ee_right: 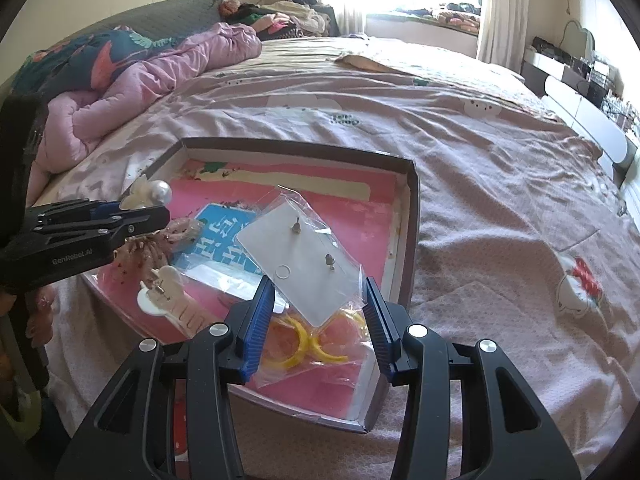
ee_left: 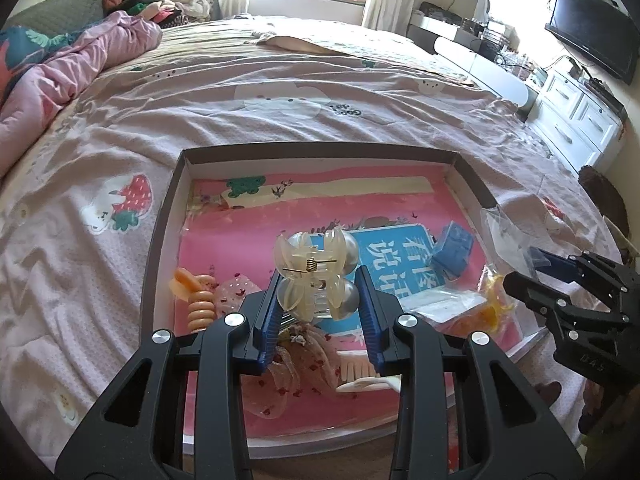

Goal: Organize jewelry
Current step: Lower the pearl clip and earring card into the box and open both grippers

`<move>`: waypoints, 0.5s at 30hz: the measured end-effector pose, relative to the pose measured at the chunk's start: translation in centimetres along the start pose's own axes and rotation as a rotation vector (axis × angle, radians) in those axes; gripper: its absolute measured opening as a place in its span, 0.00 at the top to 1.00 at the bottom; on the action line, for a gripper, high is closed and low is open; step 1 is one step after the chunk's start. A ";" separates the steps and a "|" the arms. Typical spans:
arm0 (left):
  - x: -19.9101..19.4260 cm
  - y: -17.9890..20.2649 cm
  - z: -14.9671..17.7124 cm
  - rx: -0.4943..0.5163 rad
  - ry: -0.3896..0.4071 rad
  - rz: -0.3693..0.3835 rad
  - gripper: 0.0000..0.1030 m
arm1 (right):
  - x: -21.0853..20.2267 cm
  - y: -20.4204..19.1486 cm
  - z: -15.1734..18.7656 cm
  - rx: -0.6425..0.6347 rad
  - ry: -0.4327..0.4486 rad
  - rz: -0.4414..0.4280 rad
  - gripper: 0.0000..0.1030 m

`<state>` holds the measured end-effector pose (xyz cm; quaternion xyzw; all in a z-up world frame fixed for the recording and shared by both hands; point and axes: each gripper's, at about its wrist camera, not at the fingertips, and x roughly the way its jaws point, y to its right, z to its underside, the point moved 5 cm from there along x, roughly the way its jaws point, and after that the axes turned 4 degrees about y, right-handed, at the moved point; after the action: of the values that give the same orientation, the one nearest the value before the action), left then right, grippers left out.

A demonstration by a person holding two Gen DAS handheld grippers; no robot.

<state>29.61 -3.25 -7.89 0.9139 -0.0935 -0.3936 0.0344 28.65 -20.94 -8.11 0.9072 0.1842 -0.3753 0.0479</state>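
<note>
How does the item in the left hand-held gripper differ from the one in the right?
The left hand-held gripper holds a pearl hair claw, rigid, bulky and cream; the right hand-held gripper holds an earring packet, flat, flimsy and clear plastic with a white card. The claw stands upright; the packet tilts. Both hang above the box on the bed.

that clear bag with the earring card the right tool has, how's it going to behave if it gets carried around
The clear bag probably flops at its loose, crinkled film edges, while the white card inside looks flat and likely keeps it fairly stiff. It seems light. The glossy film may slip between the right tool's pads.
</note>
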 end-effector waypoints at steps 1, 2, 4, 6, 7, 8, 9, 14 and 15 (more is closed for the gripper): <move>0.0 -0.1 0.0 -0.002 -0.001 0.000 0.74 | 0.1 -0.1 0.1 0.000 -0.004 -0.001 0.58; 0.1 -0.1 0.0 -0.002 -0.002 0.001 0.74 | 0.2 -0.2 0.2 -0.001 -0.008 -0.002 0.58; 0.1 -0.1 0.1 0.000 -0.006 0.002 0.74 | 0.4 -0.4 0.5 -0.003 -0.016 -0.003 0.58; 0.0 -0.1 0.2 0.000 -0.004 0.003 0.74 | 0.4 -0.6 0.8 -0.004 -0.021 -0.008 0.58; 0.0 -0.1 0.1 -0.001 -0.005 0.003 0.74 | 0.5 -0.7 0.9 -0.008 -0.026 -0.008 0.58; 0.1 -0.1 0.2 0.000 -0.005 0.002 0.74 | 0.6 -0.8 1.1 -0.010 -0.030 -0.007 0.57; 0.1 -0.1 0.2 0.000 -0.006 0.000 0.74 | 0.6 -0.8 1.3 -0.011 -0.035 -0.006 0.56; -0.1 0.1 0.3 0.004 -0.008 0.000 0.74 | 0.5 -0.7 1.9 0.000 -0.044 -0.010 0.53; -0.1 0.0 0.2 0.002 -0.006 0.001 0.73 | 0.5 -0.6 2.0 0.002 -0.044 -0.010 0.52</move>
<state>29.40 -3.28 -7.99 0.9126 -0.0944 -0.3964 0.0332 27.40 -20.72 -9.87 0.8979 0.1870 -0.3955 0.0491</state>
